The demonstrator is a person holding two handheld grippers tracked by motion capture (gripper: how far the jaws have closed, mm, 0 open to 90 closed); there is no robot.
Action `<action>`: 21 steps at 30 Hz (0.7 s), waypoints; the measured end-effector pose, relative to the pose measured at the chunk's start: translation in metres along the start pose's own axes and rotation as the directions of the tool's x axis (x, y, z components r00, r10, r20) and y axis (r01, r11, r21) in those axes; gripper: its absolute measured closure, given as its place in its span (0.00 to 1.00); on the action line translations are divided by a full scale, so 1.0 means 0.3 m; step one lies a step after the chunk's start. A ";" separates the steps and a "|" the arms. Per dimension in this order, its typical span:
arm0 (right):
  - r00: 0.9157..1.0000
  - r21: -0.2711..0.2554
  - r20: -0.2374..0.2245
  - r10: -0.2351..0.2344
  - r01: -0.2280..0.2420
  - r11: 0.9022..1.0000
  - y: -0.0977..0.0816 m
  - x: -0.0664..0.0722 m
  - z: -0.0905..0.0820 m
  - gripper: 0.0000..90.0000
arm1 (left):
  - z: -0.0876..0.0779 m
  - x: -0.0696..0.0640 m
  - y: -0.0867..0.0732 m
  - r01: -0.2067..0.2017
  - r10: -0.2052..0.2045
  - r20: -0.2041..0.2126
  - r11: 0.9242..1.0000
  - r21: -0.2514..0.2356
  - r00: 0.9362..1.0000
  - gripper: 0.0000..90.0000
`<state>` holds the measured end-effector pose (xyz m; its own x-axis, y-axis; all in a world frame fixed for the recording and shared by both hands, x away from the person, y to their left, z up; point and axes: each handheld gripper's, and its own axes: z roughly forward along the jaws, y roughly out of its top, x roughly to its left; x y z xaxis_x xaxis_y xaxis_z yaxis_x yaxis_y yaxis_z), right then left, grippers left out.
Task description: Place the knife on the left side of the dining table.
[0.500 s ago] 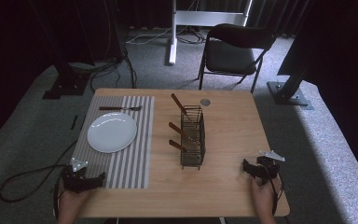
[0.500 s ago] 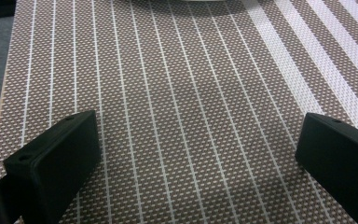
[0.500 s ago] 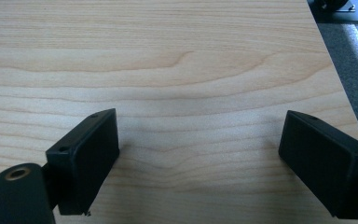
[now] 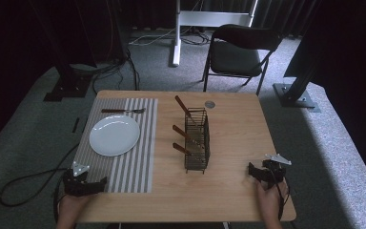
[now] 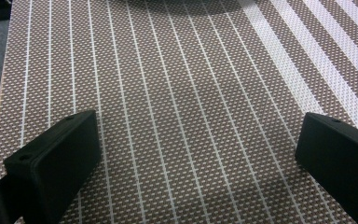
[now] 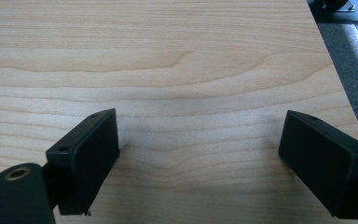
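My left gripper (image 4: 86, 184) rests at the near left corner of the table, over the near edge of a brown-and-white striped placemat (image 4: 138, 162). In the left gripper view its jaws stand wide apart, so the left gripper (image 5: 198, 126) is open with only the placemat weave (image 5: 182, 93) between them. At the near right of the table, my right gripper (image 4: 265, 171) is held by a hand. Seen in its own view, the right gripper (image 6: 200, 121) is open over bare wood (image 6: 182, 65) with nothing between its jaws.
A white plate (image 4: 114, 135) lies on the placemat, with a fork (image 4: 123, 110) beyond it. A black wire basket (image 4: 196, 140) holding wooden-handled utensils (image 4: 183, 108) stands mid-table. A small round disc (image 4: 210, 104) lies behind it. A chair (image 4: 238, 52) stands past the far edge.
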<state>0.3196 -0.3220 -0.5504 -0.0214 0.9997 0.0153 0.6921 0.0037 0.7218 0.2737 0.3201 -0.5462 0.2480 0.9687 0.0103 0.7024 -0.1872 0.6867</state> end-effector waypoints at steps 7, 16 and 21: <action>1.000 0.000 0.001 0.001 -0.001 1.000 0.000 0.000 0.000 0.13 | 0.000 -0.003 0.007 0.005 -0.004 -0.008 1.000 0.015 1.000 0.01; 1.000 0.000 0.001 0.001 -0.001 1.000 0.000 0.000 0.000 0.13 | -0.026 -0.053 0.038 -0.032 0.032 0.038 0.999 0.007 0.999 0.04; 1.000 0.000 0.001 0.001 -0.001 1.000 0.000 -0.001 0.000 0.13 | -0.042 -0.106 0.070 -0.058 0.059 0.097 0.998 -0.011 0.994 0.04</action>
<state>0.3196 -0.3221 -0.5504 -0.0196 0.9997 0.0153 0.6920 0.0025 0.7219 0.2721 0.2875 -0.5230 0.3523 0.9357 -0.0195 0.6796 -0.2414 0.6927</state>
